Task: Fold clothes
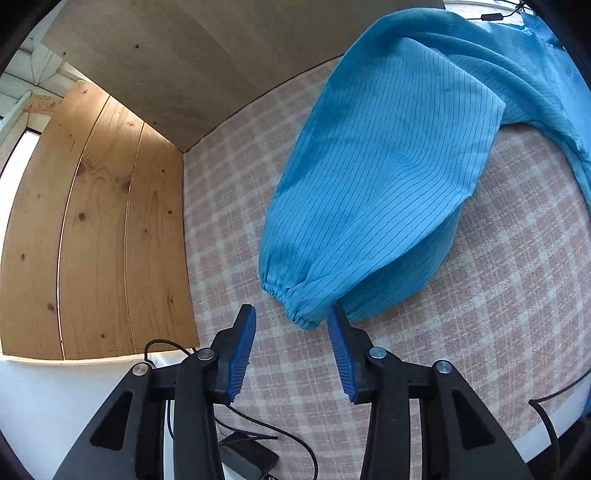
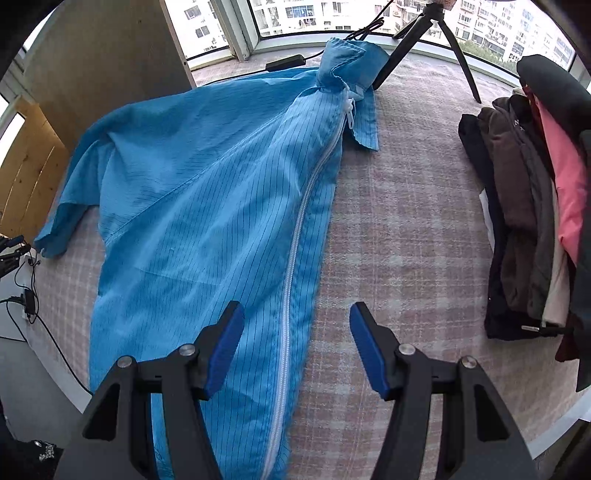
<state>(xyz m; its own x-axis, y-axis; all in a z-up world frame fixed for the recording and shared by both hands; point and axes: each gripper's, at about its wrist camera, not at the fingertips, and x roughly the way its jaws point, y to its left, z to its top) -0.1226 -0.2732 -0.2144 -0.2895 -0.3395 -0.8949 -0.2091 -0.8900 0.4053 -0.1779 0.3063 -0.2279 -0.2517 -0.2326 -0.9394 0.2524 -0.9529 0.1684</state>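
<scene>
- While both pairs of tongs stand spread wide with nothing between their blue pads, the left gripper (image 1: 291,332) hovers low over the checked tablecloth (image 1: 498,295), its right-hand pad just beside the gathered elastic cuff (image 1: 291,299) of a sleeve; I cannot tell whether pad and cloth actually touch.
- That sleeve belongs to a blue pinstriped zip-up garment (image 2: 207,206), which lies spread on the table with the sleeve folded back over itself in the left wrist view.
- The right gripper (image 2: 297,314) hangs above the garment's lower part, its left finger over the cloth and its right finger over bare tablecloth, with the white zipper (image 2: 295,251) running between them.
- Farther off, the zipper climbs to a bunched collar (image 2: 343,62) near the far edge of the table.
- A pile of folded clothes (image 2: 524,206), dark, brown, grey and pink, sits well apart to the right.
- Beyond the collar stands a black tripod (image 2: 417,40), a black cable (image 2: 284,62) beside it, before the window (image 2: 288,18).
- To the left of the table stand wooden boards (image 1: 92,229).
</scene>
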